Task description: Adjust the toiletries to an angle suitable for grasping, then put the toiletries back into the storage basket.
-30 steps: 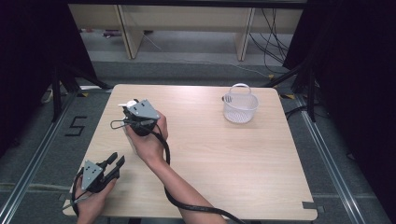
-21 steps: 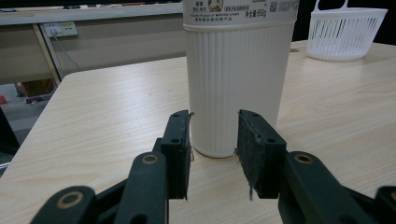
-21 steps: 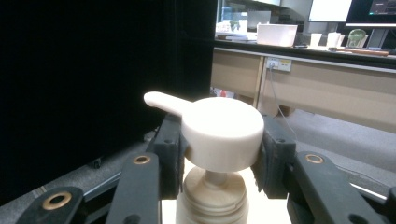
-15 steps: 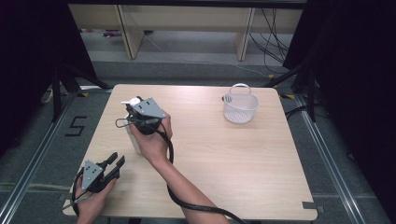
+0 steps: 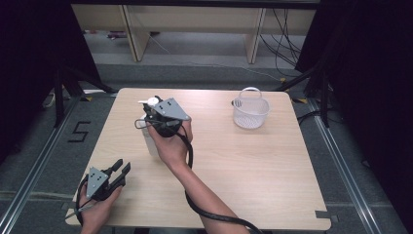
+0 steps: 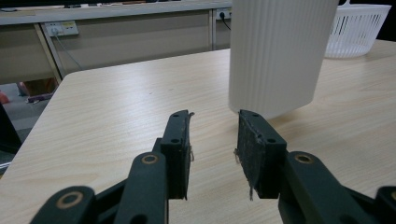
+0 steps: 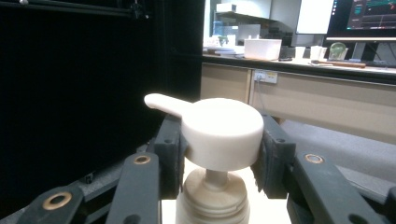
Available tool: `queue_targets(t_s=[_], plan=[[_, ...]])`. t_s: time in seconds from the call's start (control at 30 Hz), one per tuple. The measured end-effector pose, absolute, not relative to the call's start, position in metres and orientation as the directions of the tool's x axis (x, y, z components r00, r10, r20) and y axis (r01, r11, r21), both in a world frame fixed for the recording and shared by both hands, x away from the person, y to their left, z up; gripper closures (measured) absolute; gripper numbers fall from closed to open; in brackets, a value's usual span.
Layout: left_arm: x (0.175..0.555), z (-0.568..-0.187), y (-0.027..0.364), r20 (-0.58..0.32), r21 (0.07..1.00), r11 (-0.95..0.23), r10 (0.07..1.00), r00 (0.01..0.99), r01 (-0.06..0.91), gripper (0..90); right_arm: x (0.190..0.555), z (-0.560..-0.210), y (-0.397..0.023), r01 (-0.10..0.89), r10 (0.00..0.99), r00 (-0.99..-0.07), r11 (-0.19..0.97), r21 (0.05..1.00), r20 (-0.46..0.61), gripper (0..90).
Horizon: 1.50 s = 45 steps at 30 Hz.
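A white ribbed pump bottle [image 5: 150, 143] is near the table's left middle. My right gripper [image 5: 155, 108] is shut on its pump head [image 7: 222, 132], one jaw on each side, and the spout points left in the right gripper view. In the left gripper view the bottle [image 6: 275, 51] looms just beyond the jaws, its base close to the wood; I cannot tell whether it touches. My left gripper [image 5: 121, 169] rests at the front left corner. It is open [image 6: 214, 140] and holds nothing.
A white plastic basket [image 5: 251, 114] with a handle stands at the back right of the wooden table [image 5: 253, 165], and its wall shows behind the bottle in the left gripper view [image 6: 357, 28]. A black cable trails along the right forearm.
My right gripper has carried the bottle from the back left toward the near side and a little right. The left gripper has stayed put.
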<state>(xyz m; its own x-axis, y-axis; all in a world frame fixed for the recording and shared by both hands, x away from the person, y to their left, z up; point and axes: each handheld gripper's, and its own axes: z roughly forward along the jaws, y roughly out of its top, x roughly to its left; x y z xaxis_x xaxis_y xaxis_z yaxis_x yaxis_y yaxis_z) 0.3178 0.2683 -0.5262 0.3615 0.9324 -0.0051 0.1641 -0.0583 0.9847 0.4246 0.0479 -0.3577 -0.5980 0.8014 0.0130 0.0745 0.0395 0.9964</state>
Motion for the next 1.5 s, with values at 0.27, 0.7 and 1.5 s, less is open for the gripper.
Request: queue_targets(t_s=[0.27, 0.7, 1.5], plan=[[0.318, -0.526, 0.268, -0.010, 0.985, -0.053, 0.934, 0.358, 0.166, 63.9, 0.424, -0.350, 0.027, 0.074, 0.818, -0.574, 0.017, 0.997, 0.029, 59.9], [0.319, -0.526, 0.269, -0.010, 0.985, -0.053, 0.932, 0.361, 0.164, 63.8, 0.422, -0.338, 0.000, 0.052, 0.836, -0.549, 0.031, 0.998, 0.003, 59.8], [0.318, -0.525, 0.269, 0.000, 0.982, -0.065, 0.938, 0.347, 0.176, 63.6, 0.417, -0.321, -0.062, 0.018, 0.887, -0.462, 0.028, 0.999, -0.016, 59.8]])
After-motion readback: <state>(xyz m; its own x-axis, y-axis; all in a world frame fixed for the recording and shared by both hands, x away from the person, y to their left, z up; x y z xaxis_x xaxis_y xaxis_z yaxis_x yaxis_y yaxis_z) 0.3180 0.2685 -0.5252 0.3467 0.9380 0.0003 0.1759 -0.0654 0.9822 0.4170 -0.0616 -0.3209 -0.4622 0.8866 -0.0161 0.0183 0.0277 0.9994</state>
